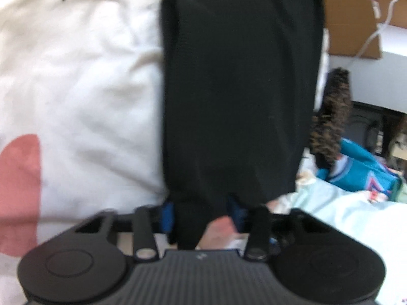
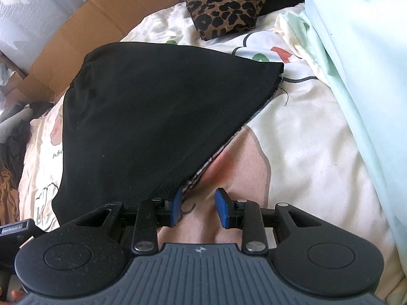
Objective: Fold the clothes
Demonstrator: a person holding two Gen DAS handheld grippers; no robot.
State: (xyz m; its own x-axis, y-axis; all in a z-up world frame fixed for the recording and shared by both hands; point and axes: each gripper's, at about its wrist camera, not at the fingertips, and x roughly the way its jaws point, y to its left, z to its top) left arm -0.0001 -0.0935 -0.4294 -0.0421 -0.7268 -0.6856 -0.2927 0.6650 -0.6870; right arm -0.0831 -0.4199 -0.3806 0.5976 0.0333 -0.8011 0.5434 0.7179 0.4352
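Observation:
A black knit garment [image 1: 236, 89] lies on the white printed bedsheet [image 1: 76, 76] and runs forward from my left gripper [image 1: 202, 214]. A tail of it sits between the blue pads [image 1: 168, 216], with a gap showing beside the right pad; the view is blurred. In the right wrist view the same black garment [image 2: 157, 122] spreads out as a wide folded shape. Its near corner ends at the left blue pad [image 2: 176, 208] of my right gripper [image 2: 199, 208]. That gripper is open, and only the bedsheet [image 2: 292, 127] shows between its pads.
A leopard-print cloth [image 2: 223, 2] lies at the far end of the bed, next to a cardboard box [image 2: 89, 25]. A pale mint sheet [image 2: 356, 76] is bunched along the right. A teal garment [image 1: 361, 170] lies beyond the bed's right side.

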